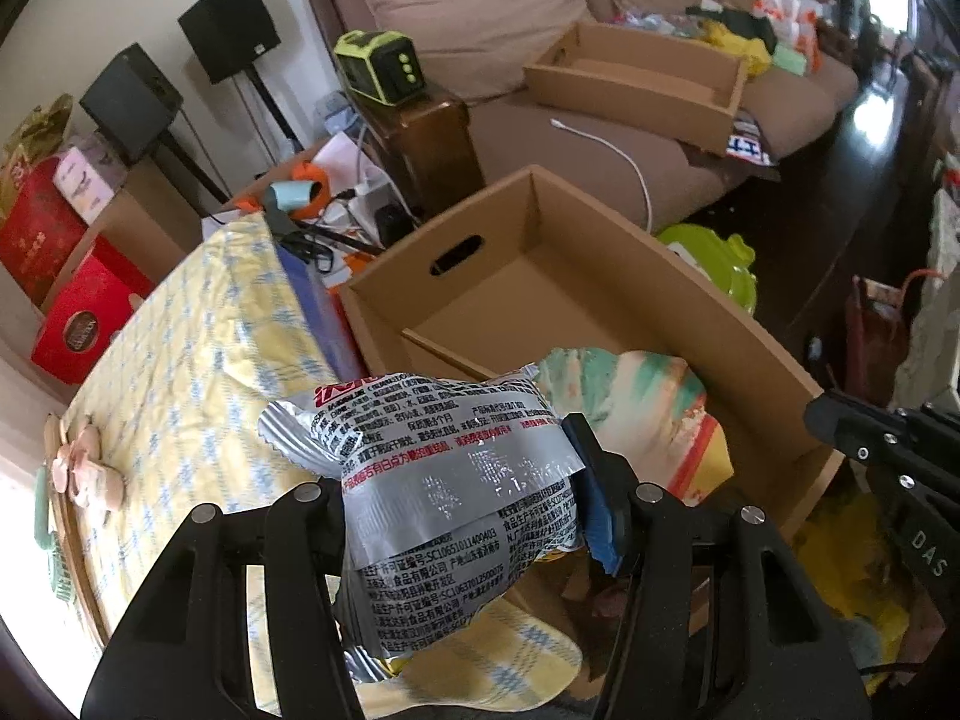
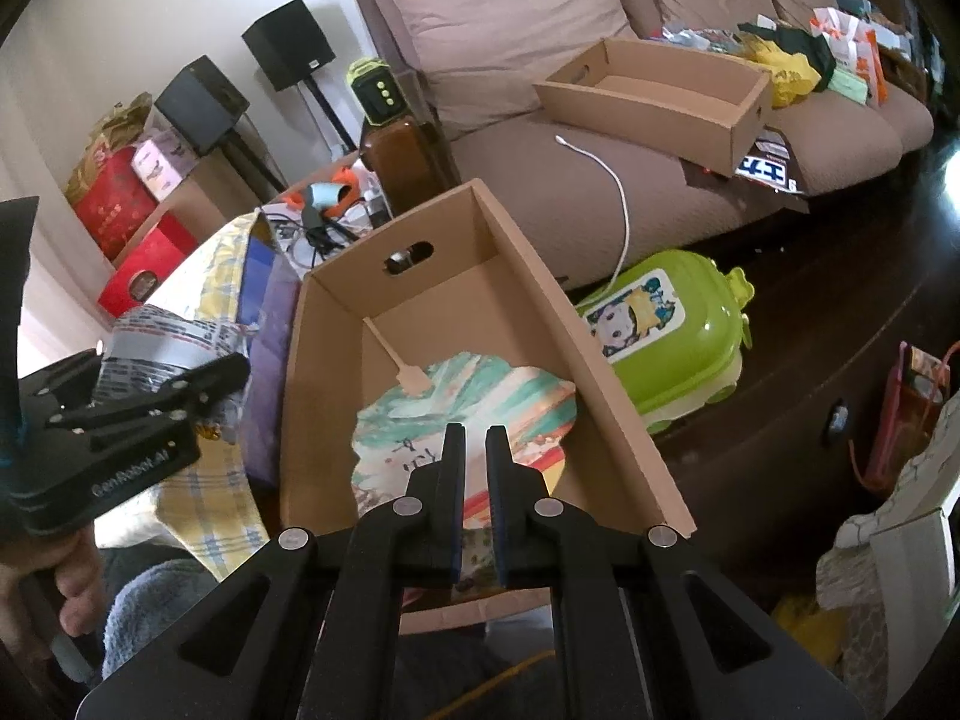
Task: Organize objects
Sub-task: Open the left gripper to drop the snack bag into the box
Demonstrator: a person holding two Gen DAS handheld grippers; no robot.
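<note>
Two risks: left hand-held gripper (image 1: 462, 516) pinches crinkly packet (image 1: 444, 480), could slip short of box (image 1: 600, 300); right hand-held gripper (image 2: 474, 468) closed, empty.

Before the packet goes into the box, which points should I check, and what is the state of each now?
1. Left hand-held gripper holds the packet: ok.
2. Box is open on top: ok.
3. Free floor in the box beyond the fan: ok.
4. Right hand-held gripper is shut and empty: ok.
5. Right hand-held gripper is clear of the drop path: not ok, it hangs over the box.
6. Packet is sealed: cannot tell.
</note>
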